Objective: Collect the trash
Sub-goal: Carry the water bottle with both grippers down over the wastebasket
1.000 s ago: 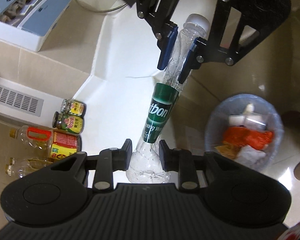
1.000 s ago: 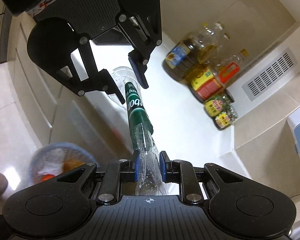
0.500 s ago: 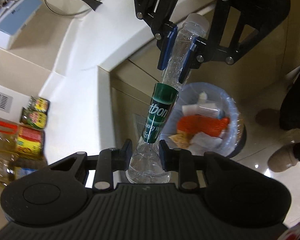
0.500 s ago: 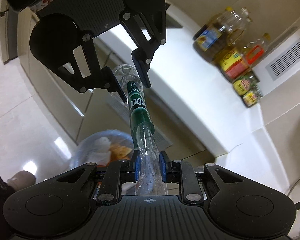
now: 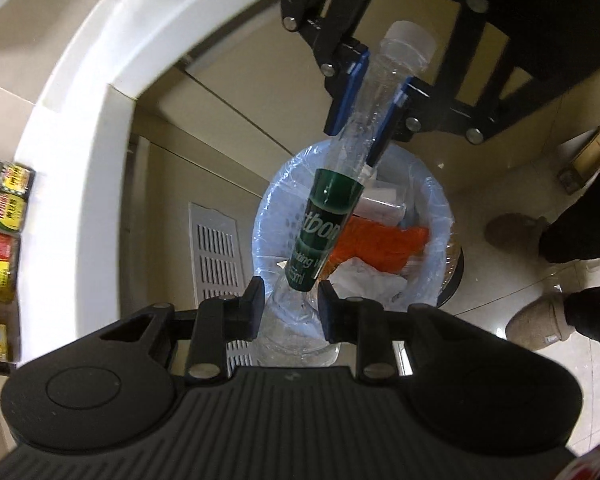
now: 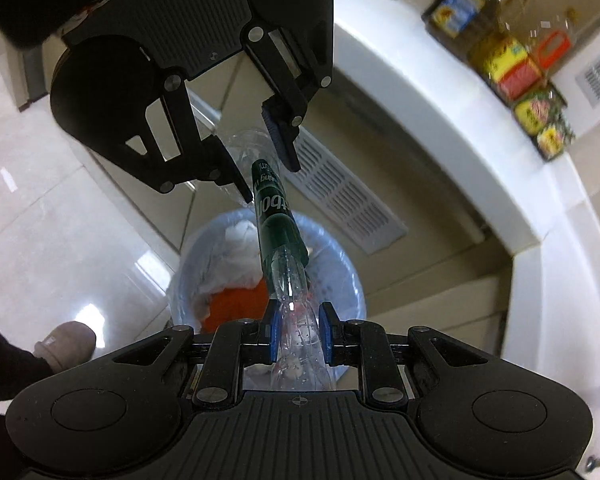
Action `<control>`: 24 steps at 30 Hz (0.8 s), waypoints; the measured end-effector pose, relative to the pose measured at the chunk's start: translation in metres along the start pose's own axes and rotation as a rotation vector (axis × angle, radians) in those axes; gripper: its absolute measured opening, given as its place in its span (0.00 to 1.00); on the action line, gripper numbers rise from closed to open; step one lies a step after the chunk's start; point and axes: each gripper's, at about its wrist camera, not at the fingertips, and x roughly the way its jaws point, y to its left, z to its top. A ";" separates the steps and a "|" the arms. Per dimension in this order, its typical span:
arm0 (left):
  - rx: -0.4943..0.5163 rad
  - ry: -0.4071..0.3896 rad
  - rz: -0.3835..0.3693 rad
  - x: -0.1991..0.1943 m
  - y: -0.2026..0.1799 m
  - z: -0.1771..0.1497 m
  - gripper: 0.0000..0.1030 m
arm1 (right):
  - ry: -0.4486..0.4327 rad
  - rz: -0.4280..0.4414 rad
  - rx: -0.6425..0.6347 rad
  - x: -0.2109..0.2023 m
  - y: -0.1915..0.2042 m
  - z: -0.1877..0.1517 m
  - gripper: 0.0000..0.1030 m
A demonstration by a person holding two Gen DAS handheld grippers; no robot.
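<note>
1. Both grippers clamp 1 crushed clear plastic bottle between them: the left gripper grips its base end, the right gripper its neck end.
2. Left gripper's black fingers press on the bottle's wide, dented base, seen in the left wrist view just past the green label.
3. Right gripper's blue pads squeeze the flattened neck section; in the left wrist view the same gripper sits just below the white cap.
4. Bottle hangs directly above the trash bin, tilted, with its label over the bin's open mouth and not touching the contents.
5. Bin has a pale blue plastic liner and holds crumpled white paper, an orange bag and a white carton-like piece.
6. Beside the bin, toward the cabinets, a slatted floor vent lies flat.
7. Above the bin on that side curves a white counter edge, with oil bottles and labelled jars standing on it, blurred.
8. On the bin's far side from the counter, 2 tan slippers and dark trouser legs of a person stand on the glossy tile floor.
</note>
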 end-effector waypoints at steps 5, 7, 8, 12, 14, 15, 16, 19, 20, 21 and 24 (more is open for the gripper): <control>-0.068 0.034 -0.002 0.039 0.008 0.007 0.24 | 0.038 -0.018 0.020 0.035 -0.005 -0.005 0.20; -0.106 0.043 0.000 0.052 0.011 0.008 0.23 | 0.045 -0.030 0.022 0.048 -0.007 -0.008 0.20; -0.125 0.047 -0.003 0.059 0.013 0.008 0.23 | 0.049 -0.031 0.025 0.055 -0.011 -0.010 0.20; -0.171 0.059 -0.017 0.085 0.016 0.005 0.23 | 0.056 -0.021 0.035 0.079 -0.021 -0.015 0.21; -0.190 0.064 -0.016 0.096 0.017 0.004 0.23 | 0.055 -0.012 0.042 0.091 -0.025 -0.018 0.21; -0.196 0.067 -0.014 0.101 0.017 0.003 0.23 | 0.053 -0.010 0.044 0.096 -0.026 -0.020 0.21; -0.202 0.068 -0.013 0.105 0.018 0.002 0.23 | 0.052 -0.005 0.053 0.101 -0.027 -0.021 0.21; -0.217 0.059 -0.022 0.117 0.019 -0.001 0.23 | 0.059 -0.002 0.074 0.115 -0.031 -0.024 0.21; -0.217 0.056 -0.023 0.120 0.019 -0.001 0.23 | 0.059 0.004 0.087 0.118 -0.034 -0.025 0.22; -0.216 0.056 -0.026 0.123 0.018 -0.002 0.23 | 0.060 0.007 0.096 0.122 -0.036 -0.027 0.22; -0.203 0.064 -0.028 0.134 0.016 -0.002 0.24 | 0.070 0.021 0.115 0.131 -0.039 -0.029 0.22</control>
